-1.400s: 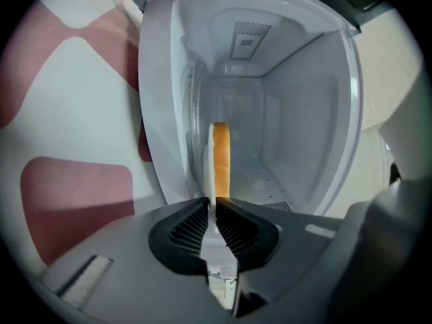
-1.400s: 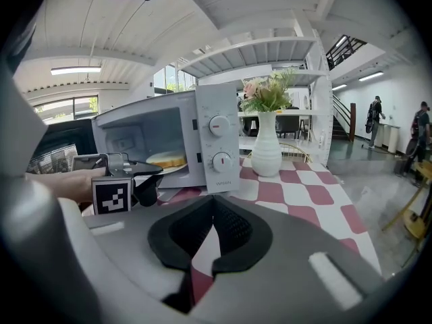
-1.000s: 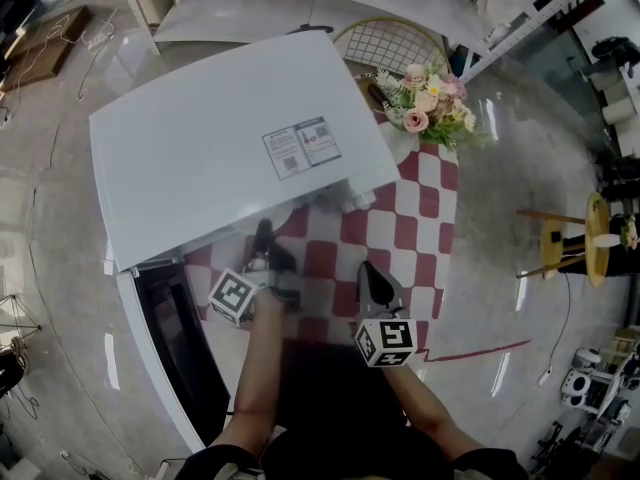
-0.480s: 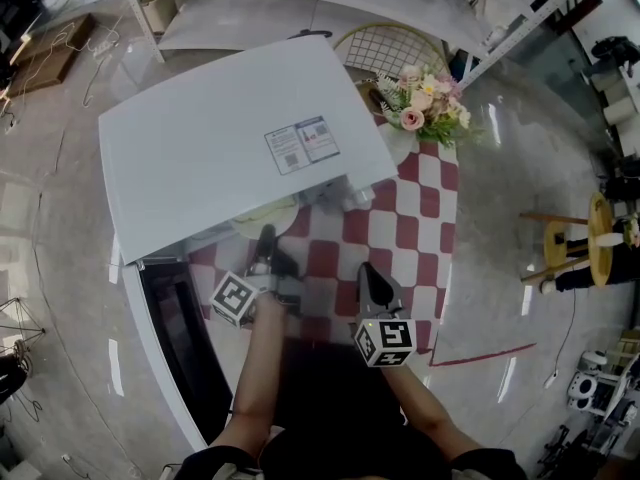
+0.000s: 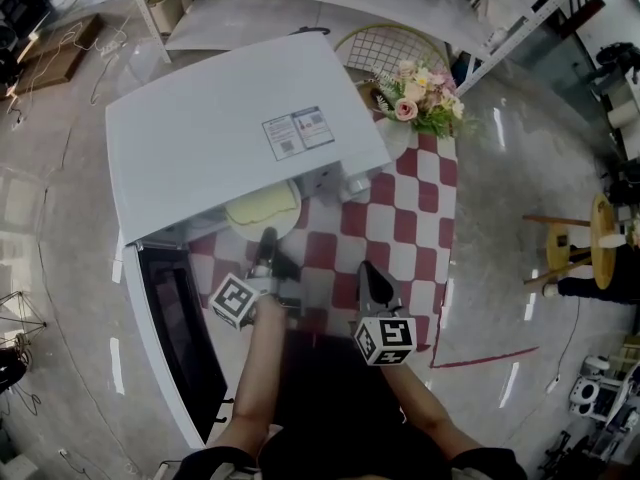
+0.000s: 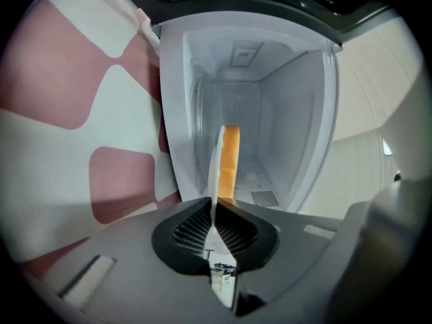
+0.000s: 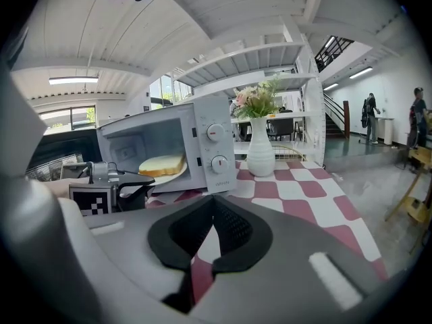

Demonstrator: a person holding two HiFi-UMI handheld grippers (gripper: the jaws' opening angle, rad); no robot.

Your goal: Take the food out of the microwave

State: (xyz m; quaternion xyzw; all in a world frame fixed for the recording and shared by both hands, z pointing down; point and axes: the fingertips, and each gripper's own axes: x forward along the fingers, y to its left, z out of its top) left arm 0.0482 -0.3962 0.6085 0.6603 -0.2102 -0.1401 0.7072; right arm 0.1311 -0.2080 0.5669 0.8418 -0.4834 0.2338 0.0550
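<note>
A white microwave [image 5: 230, 138] stands on the red-and-white checked tablecloth [image 5: 400, 228], its door [image 5: 180, 333] swung open to the left. A white plate [image 5: 262, 213] bearing a slice of yellow bread [image 7: 162, 163] sticks halfway out of the cavity [image 6: 256, 106]. My left gripper [image 5: 265, 238] is shut on the plate's near rim. In the left gripper view the plate [image 6: 218, 171] shows edge-on between the jaws, with the bread [image 6: 231, 155] beside it. My right gripper [image 5: 367, 270] hovers to the right over the cloth, shut and holding nothing.
A white vase of pink flowers [image 5: 425, 93] stands just right of the microwave, near its control knobs [image 7: 214, 147]. A wire basket [image 5: 390, 40] sits behind it. The table edge runs on the right, with shiny floor and a stool [image 5: 580, 233] beyond.
The plate with bread has slid out of the microwave toward me, held by my left gripper; it was hidden under the top a second ago. My right gripper has stayed put.
</note>
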